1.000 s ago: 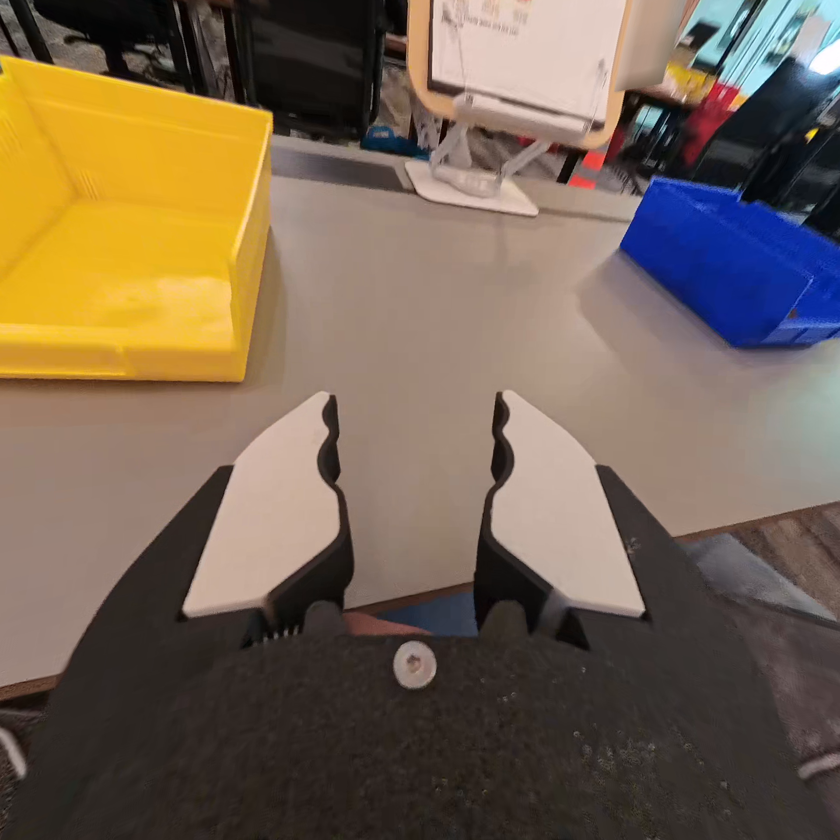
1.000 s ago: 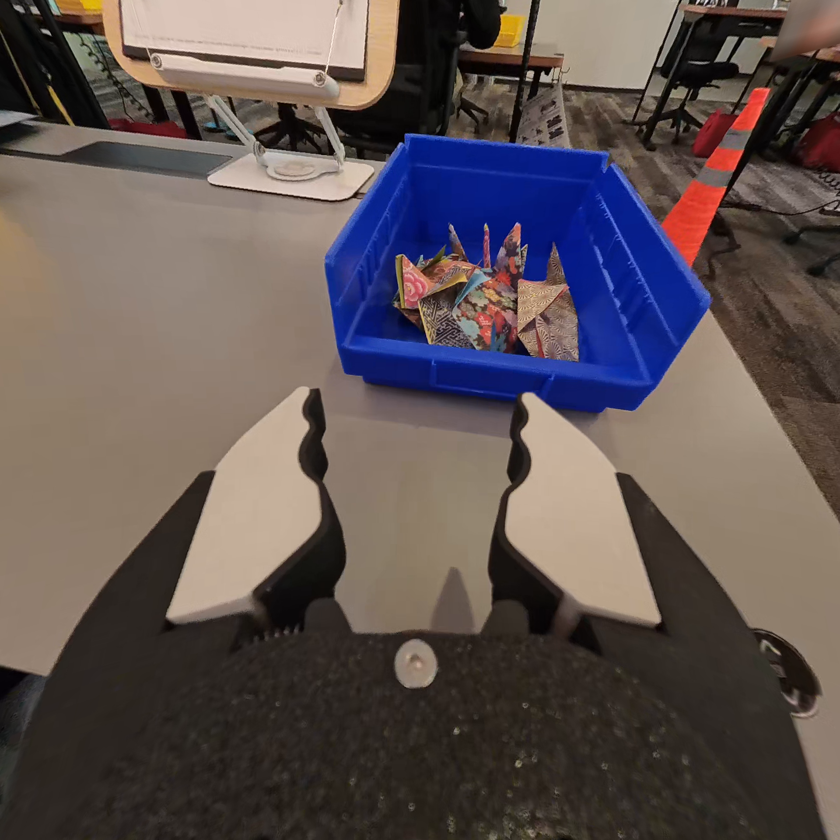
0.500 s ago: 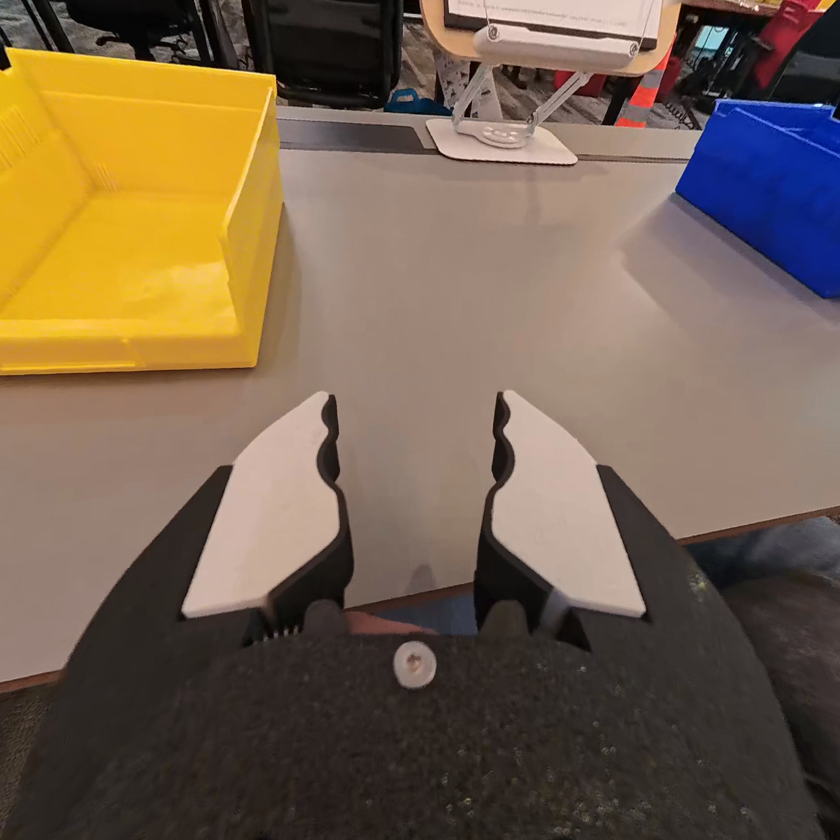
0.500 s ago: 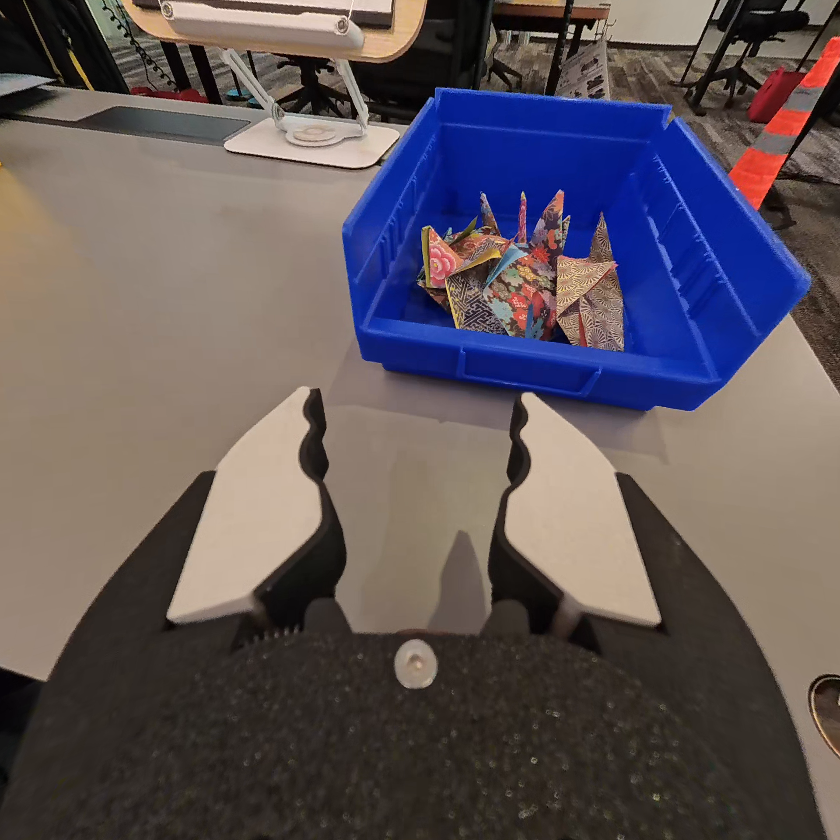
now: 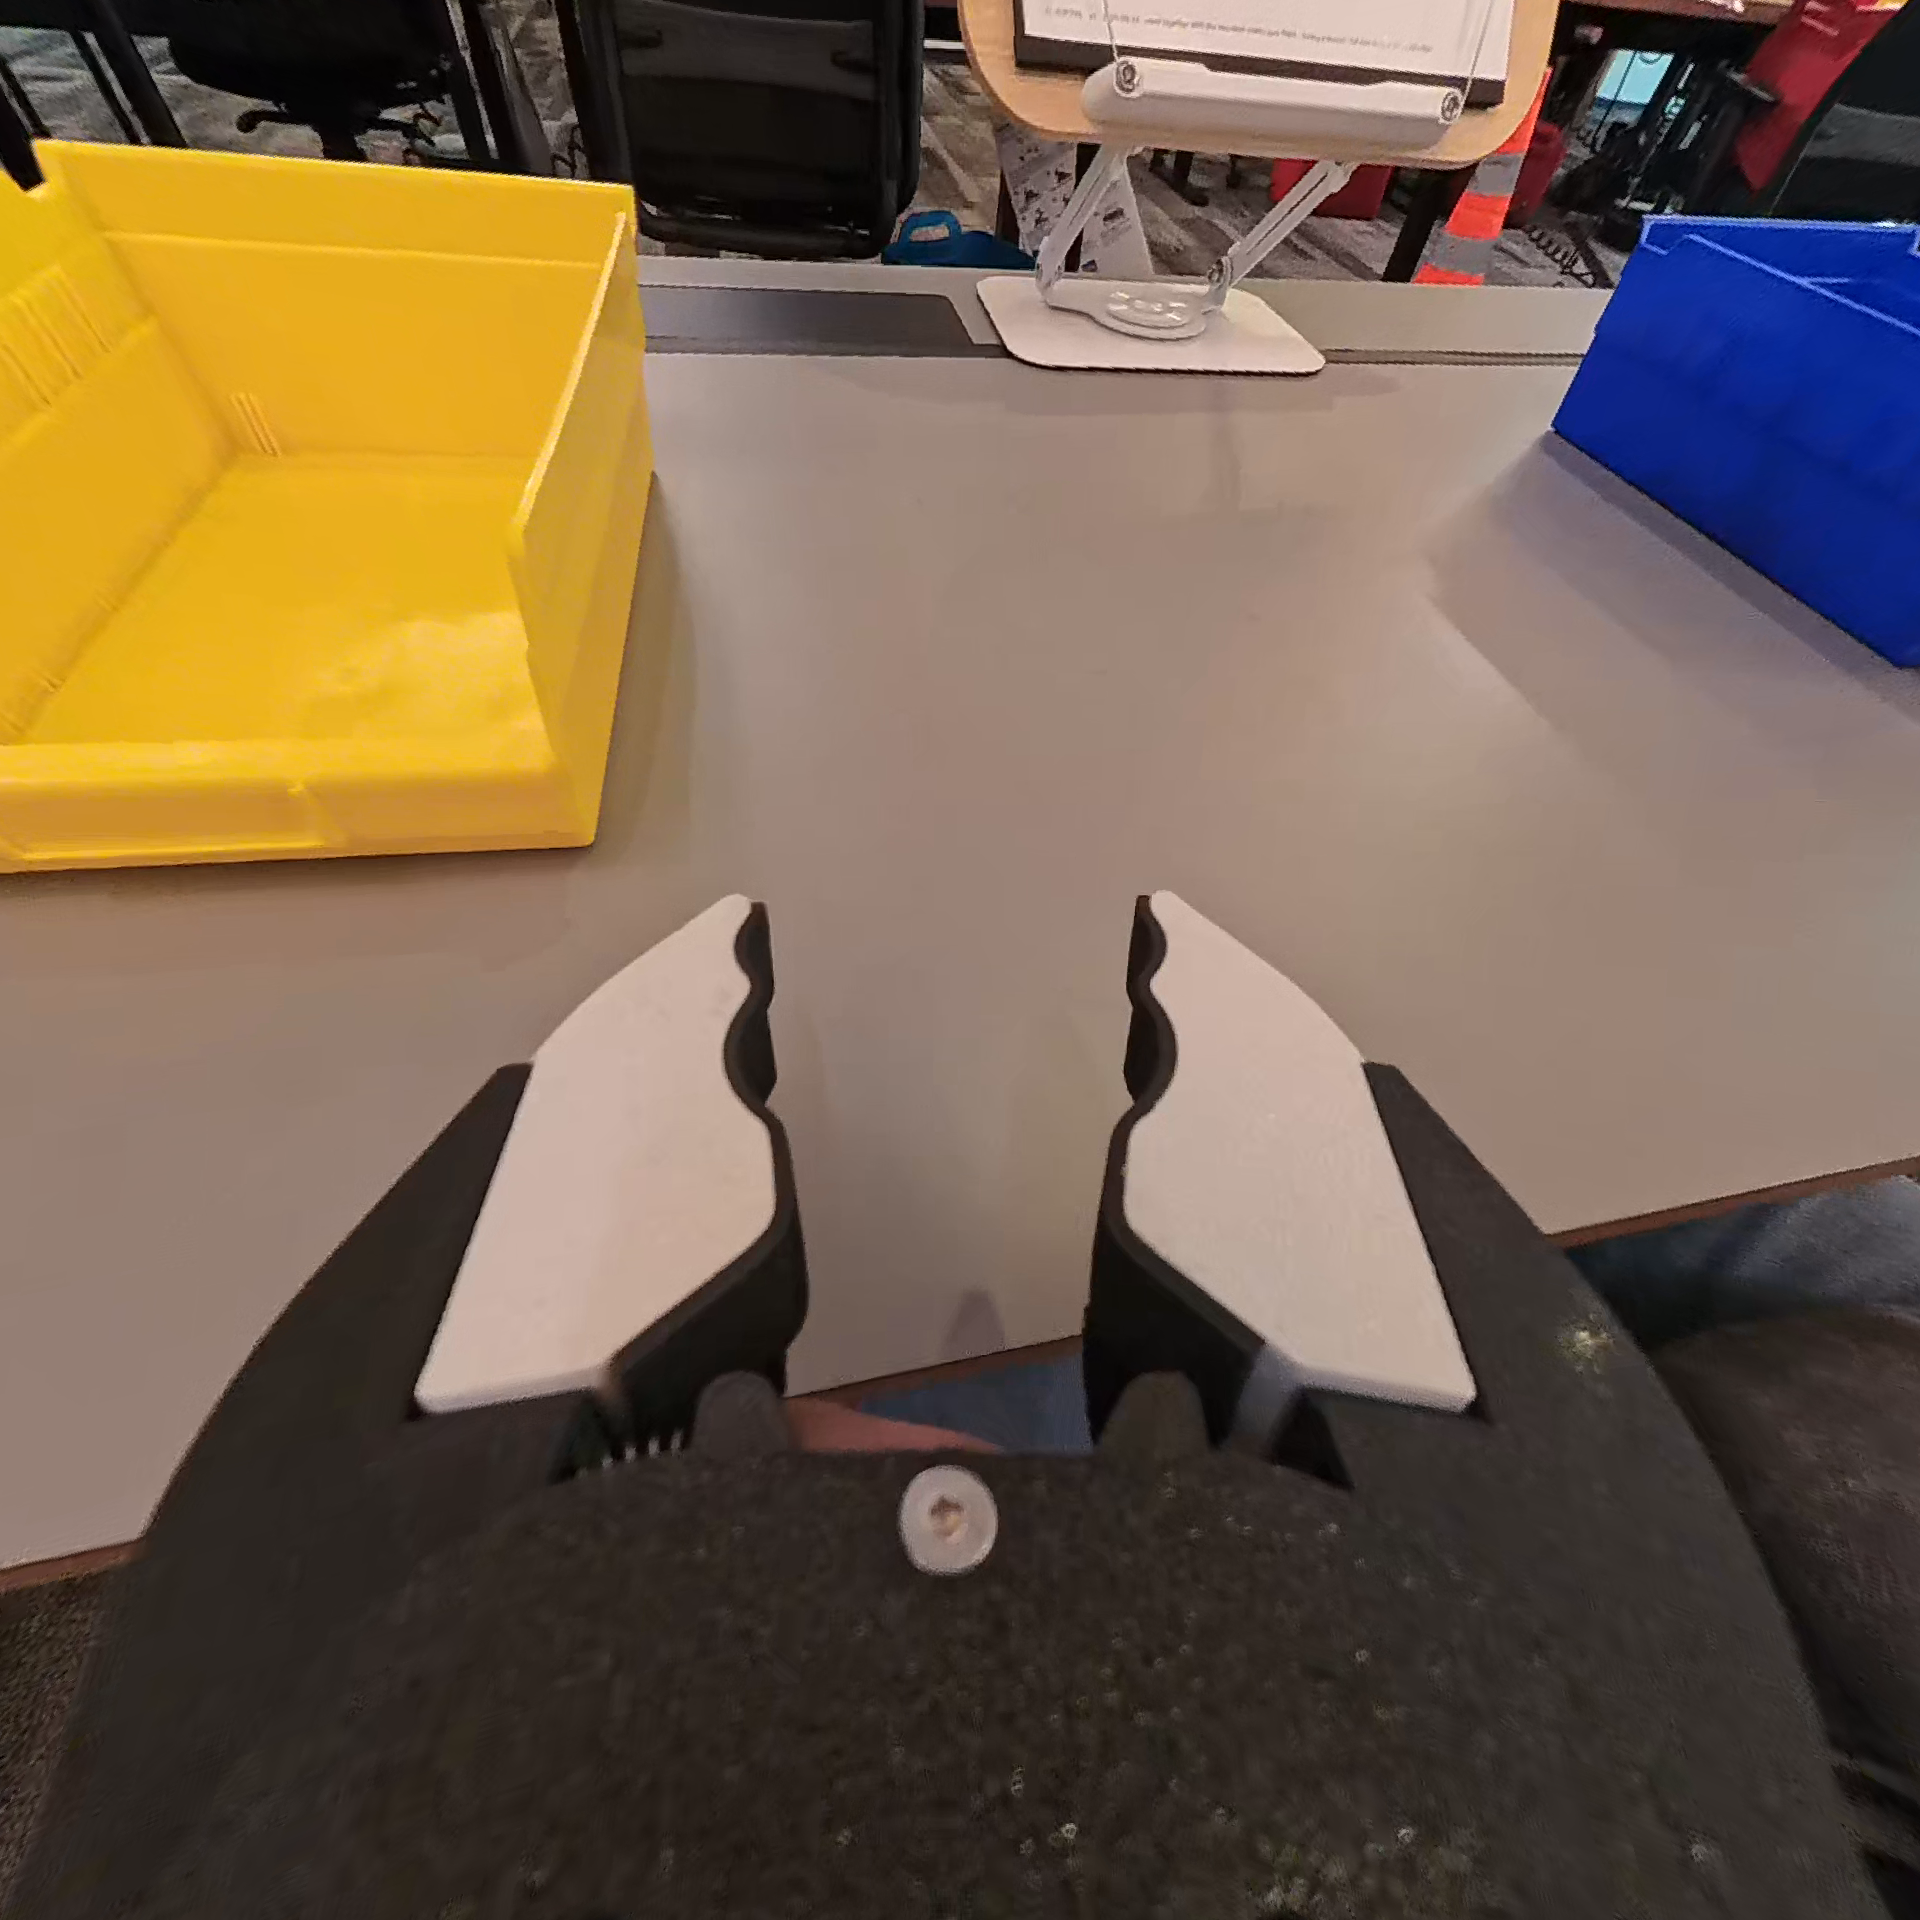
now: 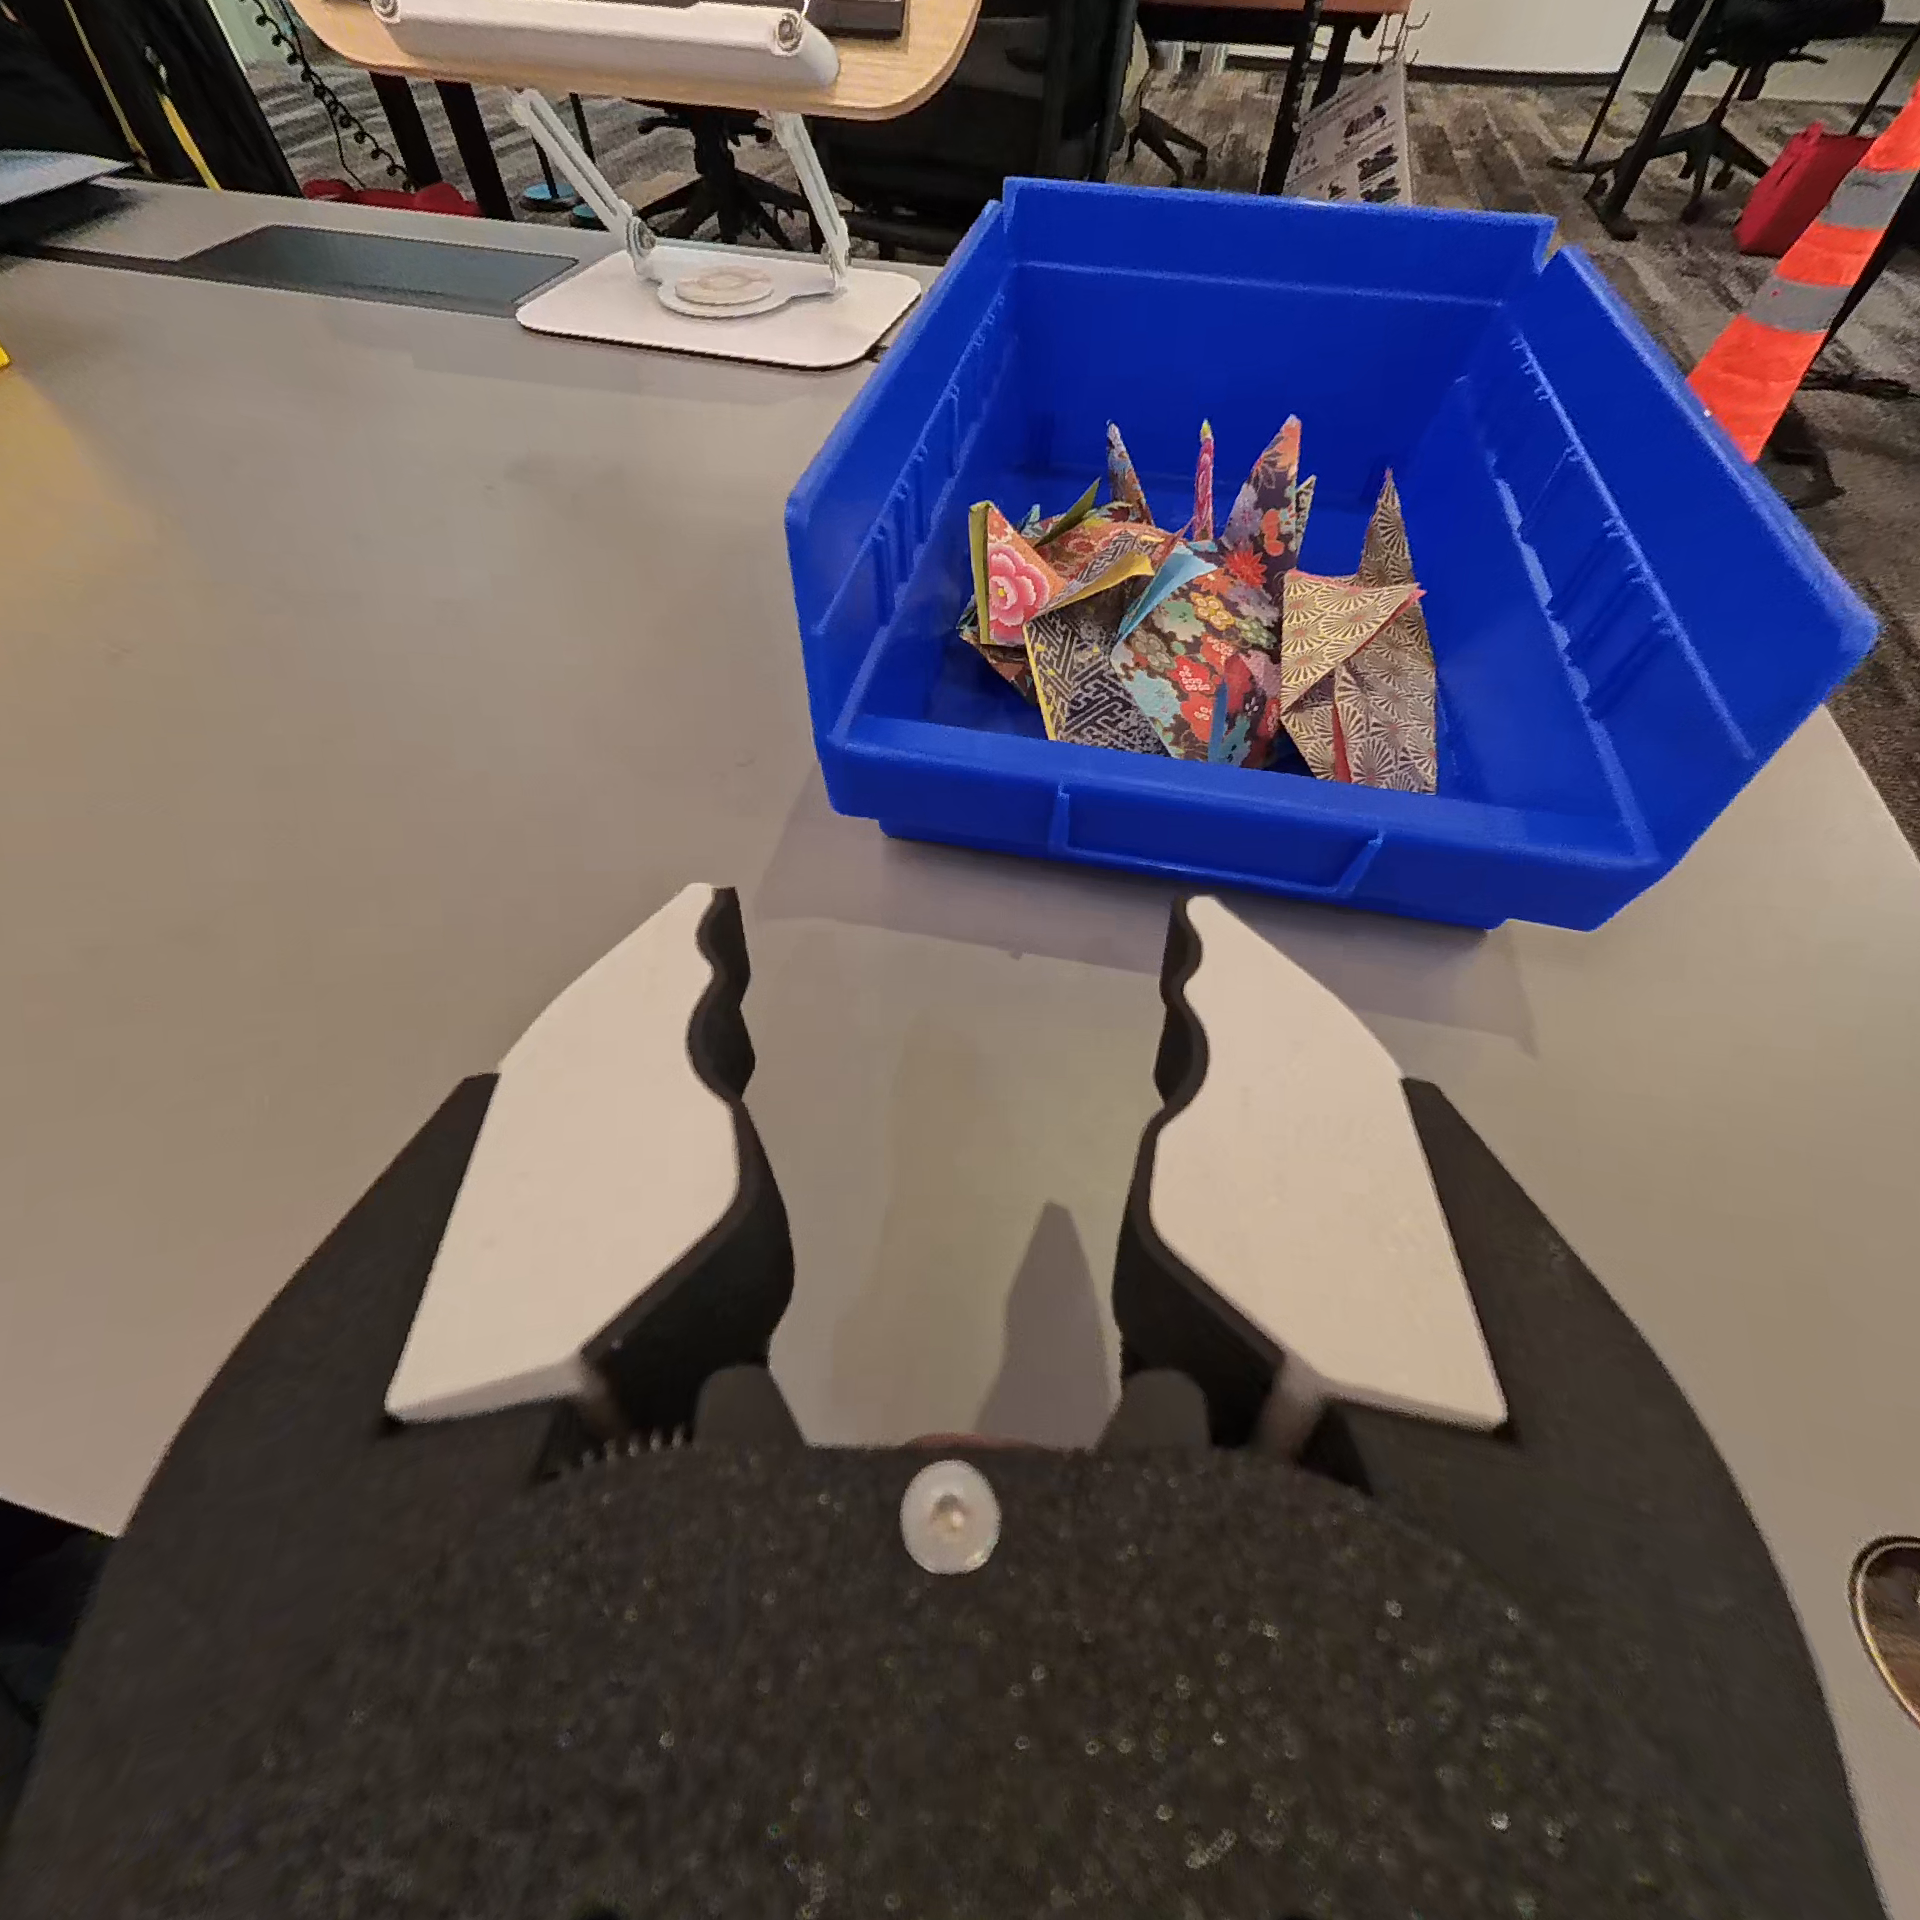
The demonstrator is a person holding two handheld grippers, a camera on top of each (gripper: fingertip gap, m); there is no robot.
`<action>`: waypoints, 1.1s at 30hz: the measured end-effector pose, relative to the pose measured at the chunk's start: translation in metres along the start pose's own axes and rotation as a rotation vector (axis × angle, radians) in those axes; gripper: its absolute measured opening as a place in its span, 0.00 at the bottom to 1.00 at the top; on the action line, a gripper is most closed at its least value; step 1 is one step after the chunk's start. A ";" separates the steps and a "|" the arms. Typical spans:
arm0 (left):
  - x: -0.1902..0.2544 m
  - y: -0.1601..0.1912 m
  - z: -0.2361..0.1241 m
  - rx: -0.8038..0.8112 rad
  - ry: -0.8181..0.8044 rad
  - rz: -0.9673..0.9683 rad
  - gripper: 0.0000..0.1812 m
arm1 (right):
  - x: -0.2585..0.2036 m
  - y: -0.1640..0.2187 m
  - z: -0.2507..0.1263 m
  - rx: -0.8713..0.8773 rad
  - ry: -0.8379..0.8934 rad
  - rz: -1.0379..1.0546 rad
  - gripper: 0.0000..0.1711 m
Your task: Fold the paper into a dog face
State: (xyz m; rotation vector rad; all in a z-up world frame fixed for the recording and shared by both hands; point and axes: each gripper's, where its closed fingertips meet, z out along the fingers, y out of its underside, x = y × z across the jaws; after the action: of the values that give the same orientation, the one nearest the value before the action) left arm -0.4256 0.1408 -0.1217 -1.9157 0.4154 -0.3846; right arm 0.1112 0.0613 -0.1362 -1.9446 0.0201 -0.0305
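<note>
1. Broadly, a grey table (image 5: 1039,644) fills both views, with chairs and an orange cone (image 6: 1808,301) on the floor behind it.
2. At its left side sits a yellow bin (image 5: 582,520), and nothing shows inside it.
3. At the right side sits a blue bin (image 6: 1226,862), well apart from the yellow one.
4. Between them, at the far edge, stands a white stand (image 5: 1153,327) carrying a board.
5. The left gripper (image 5: 951,914) hangs over bare table near the front edge, jaws released and holding nothing.
6. The right gripper (image 6: 956,914) hovers just before the blue bin, jaws likewise spread and holding nothing.
7. Folded patterned paper (image 6: 1205,644) lies heaped inside the blue bin.
</note>
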 end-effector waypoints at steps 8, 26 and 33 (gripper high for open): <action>0.000 0.003 0.002 -0.017 0.001 0.003 0.37 | 0.003 0.002 -0.003 -0.001 0.004 0.017 0.44; 0.002 0.009 0.005 -0.045 0.000 0.026 0.38 | -0.002 0.003 -0.001 -0.007 -0.017 0.012 0.43; 0.003 0.011 0.005 -0.051 -0.001 0.040 0.38 | -0.004 0.002 -0.001 -0.007 -0.019 0.005 0.43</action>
State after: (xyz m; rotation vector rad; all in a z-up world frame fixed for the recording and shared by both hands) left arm -0.4213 0.1399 -0.1332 -1.9539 0.4662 -0.3502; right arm 0.1072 0.0601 -0.1381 -1.9521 0.0128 -0.0086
